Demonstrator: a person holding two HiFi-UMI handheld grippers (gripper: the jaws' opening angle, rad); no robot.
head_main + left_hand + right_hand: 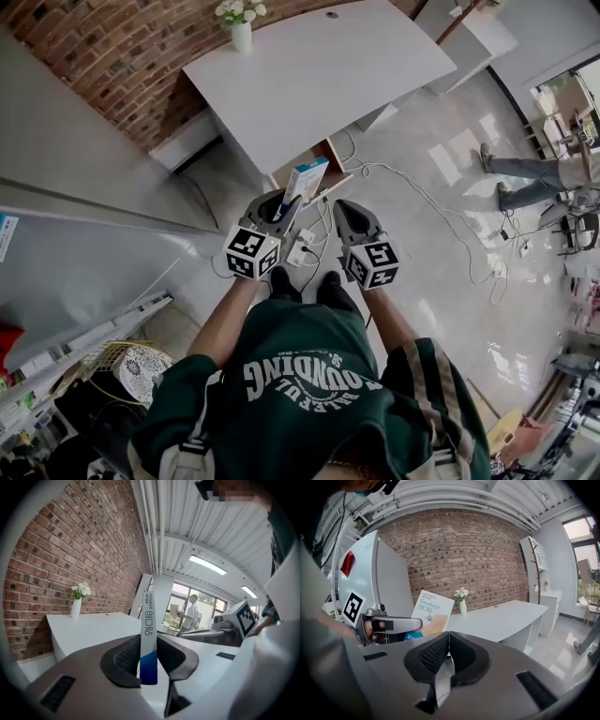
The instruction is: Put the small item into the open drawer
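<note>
Left gripper (pixel 278 208), centre frame, clamped on box (pixel 306 180); right gripper (pixel 345 214) beside, jaws together, empty; open drawer (pixel 329 155) just above.

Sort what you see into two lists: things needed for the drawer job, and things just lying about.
Job:
- box, pinched in the left gripper
- open drawer under the desk

Lying about:
- vase of flowers
- power strip on the floor
- right gripper, fingers shut, empty
</note>
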